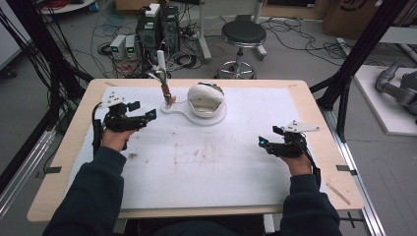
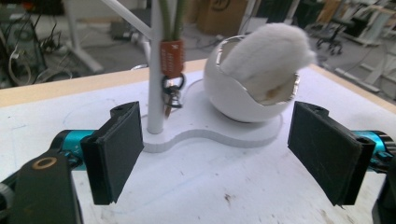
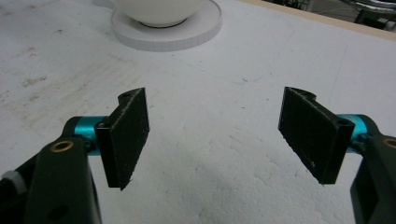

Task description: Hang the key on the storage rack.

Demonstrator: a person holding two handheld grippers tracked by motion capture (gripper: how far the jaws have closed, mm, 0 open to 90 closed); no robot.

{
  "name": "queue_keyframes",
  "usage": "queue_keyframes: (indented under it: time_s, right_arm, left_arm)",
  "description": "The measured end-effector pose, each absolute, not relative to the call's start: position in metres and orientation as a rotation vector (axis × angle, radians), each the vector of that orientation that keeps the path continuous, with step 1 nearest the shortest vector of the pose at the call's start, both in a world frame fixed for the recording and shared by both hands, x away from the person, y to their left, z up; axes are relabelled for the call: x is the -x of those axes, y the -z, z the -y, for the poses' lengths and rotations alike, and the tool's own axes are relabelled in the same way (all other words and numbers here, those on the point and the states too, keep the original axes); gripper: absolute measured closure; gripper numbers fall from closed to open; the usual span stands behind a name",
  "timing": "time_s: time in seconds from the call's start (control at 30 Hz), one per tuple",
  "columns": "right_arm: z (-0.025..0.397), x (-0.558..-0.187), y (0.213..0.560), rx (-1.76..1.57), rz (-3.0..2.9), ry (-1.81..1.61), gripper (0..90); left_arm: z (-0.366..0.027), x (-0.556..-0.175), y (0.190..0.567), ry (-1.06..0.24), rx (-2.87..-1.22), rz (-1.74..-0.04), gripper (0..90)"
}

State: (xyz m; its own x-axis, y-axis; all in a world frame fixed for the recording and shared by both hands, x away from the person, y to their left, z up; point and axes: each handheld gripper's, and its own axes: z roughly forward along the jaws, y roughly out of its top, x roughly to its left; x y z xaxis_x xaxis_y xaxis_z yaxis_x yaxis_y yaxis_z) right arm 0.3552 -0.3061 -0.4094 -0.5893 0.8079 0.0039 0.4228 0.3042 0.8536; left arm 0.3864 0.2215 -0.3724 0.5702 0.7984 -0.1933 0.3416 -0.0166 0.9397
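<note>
A white bowl-shaped shell (image 1: pixel 206 101) stuffed with fluffy white padding (image 2: pixel 268 53) sits on a flat white base (image 1: pixel 178 110) at the back middle of the table. A thin white post (image 2: pixel 155 88) rises from the same base, and an orange tag (image 2: pixel 172 58) with a metal key ring (image 2: pixel 172 95) hangs on it. My left gripper (image 1: pixel 143 111) hovers left of the post, open and empty (image 2: pixel 215 154), aimed at the base. My right gripper (image 1: pixel 270 137) is low over the mat at the right, open with nothing between its fingers (image 3: pixel 215 135). The shell (image 3: pixel 159 11) lies well beyond it.
A white foam mat (image 1: pixel 206 167) with brownish stains covers most of the wooden table (image 1: pixel 322 147). Behind the table stand a black stool (image 1: pixel 242 34), computer boxes and cables on the floor. Black frame posts (image 1: pixel 364 44) flank the table.
</note>
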Motion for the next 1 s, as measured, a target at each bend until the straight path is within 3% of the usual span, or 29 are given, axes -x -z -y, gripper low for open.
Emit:
queue_keyframes:
  time_s: [0.3, 1.0]
  right_arm:
    - [0.309, -0.352, 0.403, -1.107, -2.141, -1.136, 21.2]
    - [0.314, -0.341, 0.405, -1.047, -2.142, -1.186, 21.2]
  left_arm:
    - [-0.227, -0.345, 0.402, -0.519, -1.572, -0.849, 18.8]
    - [-0.233, -0.328, 0.42, -0.608, -1.606, -0.946, 18.4]
